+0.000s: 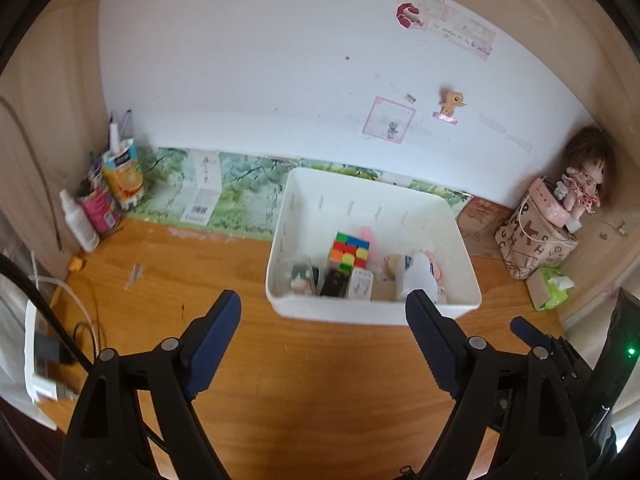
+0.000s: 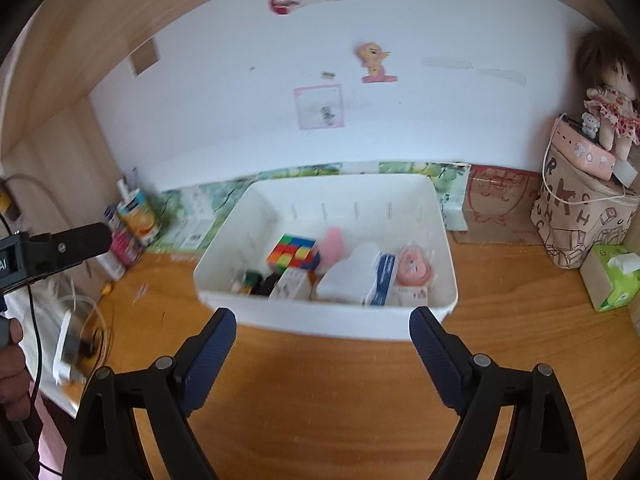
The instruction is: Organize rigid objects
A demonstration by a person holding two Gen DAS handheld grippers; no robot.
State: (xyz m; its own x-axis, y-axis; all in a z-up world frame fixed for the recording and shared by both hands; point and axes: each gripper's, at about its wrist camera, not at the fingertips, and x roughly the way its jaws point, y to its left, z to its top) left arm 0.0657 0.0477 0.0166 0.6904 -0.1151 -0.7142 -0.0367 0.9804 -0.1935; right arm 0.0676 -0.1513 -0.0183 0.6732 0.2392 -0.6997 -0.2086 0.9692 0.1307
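A wooden desk [image 2: 320,400] stands against a white wall [image 1: 260,80] with stickers. One white bin [image 2: 448,276] sits on it, near the wall, and holds one colour cube [image 2: 294,254] and several small boxes. Both grippers point down toward the bin from the near side. The left gripper [image 1: 324,312] is wide open and holds nothing; the right gripper [image 2: 322,328] is the same. One doll [image 2: 610,96] sits in the right corner.

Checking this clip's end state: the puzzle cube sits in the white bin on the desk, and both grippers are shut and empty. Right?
Not quite. The puzzle cube is in the white bin, but the left gripper and right gripper both stand open and empty, as each wrist view shows.
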